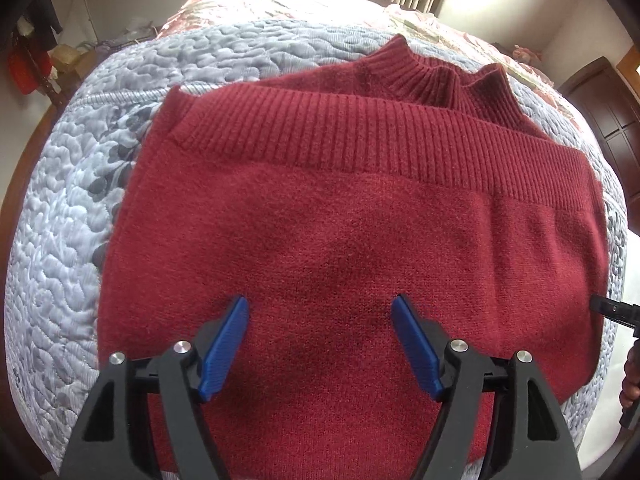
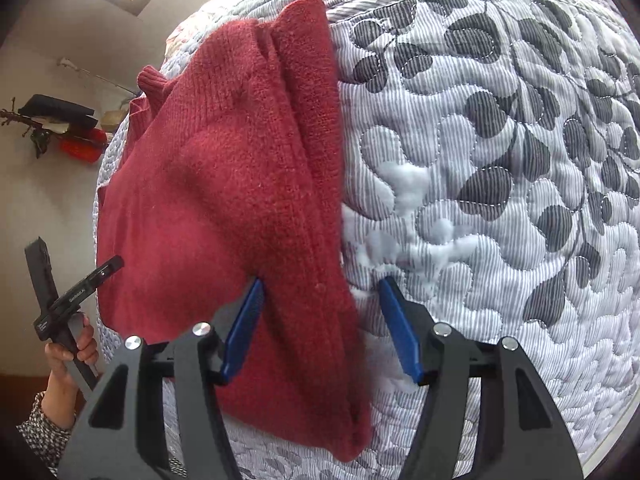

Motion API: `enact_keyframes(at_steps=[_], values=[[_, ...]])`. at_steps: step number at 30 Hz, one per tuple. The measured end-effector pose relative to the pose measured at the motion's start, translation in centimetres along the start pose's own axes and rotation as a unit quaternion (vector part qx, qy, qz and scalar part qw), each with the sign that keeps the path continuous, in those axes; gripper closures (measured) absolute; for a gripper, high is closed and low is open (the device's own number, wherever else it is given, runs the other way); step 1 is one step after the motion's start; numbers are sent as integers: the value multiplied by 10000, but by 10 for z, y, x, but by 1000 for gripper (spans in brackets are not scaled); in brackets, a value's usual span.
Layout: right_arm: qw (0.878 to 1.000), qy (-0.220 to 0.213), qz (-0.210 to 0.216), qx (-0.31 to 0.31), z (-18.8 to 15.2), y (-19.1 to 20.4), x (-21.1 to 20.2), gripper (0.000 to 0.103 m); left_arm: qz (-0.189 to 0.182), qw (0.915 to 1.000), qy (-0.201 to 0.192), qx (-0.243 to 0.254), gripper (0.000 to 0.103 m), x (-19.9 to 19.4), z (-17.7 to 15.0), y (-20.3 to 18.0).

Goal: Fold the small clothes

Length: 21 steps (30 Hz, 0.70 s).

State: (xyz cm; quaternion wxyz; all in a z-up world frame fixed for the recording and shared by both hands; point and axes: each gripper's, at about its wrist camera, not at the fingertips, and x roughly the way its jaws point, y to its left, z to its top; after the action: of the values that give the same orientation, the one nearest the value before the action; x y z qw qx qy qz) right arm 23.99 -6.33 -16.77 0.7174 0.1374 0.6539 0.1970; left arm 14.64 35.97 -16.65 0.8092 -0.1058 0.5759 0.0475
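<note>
Both your claws hang released: left claw (image 1: 320, 312) over the folded red sweater (image 1: 340, 240), right claw (image 2: 320, 292) straddling its edge on the bed quilt (image 2: 500, 200).

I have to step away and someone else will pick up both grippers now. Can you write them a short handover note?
Left gripper: open, holding nothing, over the middle of the red sweater.
Right gripper: open, holding nothing, straddling the sweater's side edge, one of its fingers over the quilt.
Sweater lies on the quilted bed, hem band folded up just short of the collar.
Done: sides look folded in and the bottom is brought up.
Left: probably check the edges and tidy any loose layers.
</note>
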Motion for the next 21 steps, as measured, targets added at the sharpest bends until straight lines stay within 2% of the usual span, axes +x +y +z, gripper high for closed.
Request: enact_keyframes(at_steps=[2,3,4,6,9,11,14,18,21], values=[[10000,53,25,-16,-2,1,4,49,69,9999,-5,100,26,3,-1,-3],[9999,74,54,-83,-3,3,4,64,95,9998,-7,145,25,3,-2,-4],[9997,126,139,-126,-3,5,5,73,113,9998,-13,166,25,4,-2,-6],[9997,138,182,-107,-3,9,1,79,103,9998,-20,164,24,3,-3,-6],[9987,-38,487,-145,-3,19,-24,81,33,9999,-33,142,24,-1,-2,-4],[9963,-307,740,-306,-6,31,-48,82,-26,9999,-46,145,24,-4,-2,-3],[9961,-487,590,-445,-12,45,-66,82,-124,9998,-46,143,24,-6,-3,1],[9998,-26,-84,-179,-14,26,-27,82,-111,9996,-16,255,24,-2,-4,1],[9995,144,0,268,-16,-2,1,82,-81,9992,-18,386,22,2,-3,-4]])
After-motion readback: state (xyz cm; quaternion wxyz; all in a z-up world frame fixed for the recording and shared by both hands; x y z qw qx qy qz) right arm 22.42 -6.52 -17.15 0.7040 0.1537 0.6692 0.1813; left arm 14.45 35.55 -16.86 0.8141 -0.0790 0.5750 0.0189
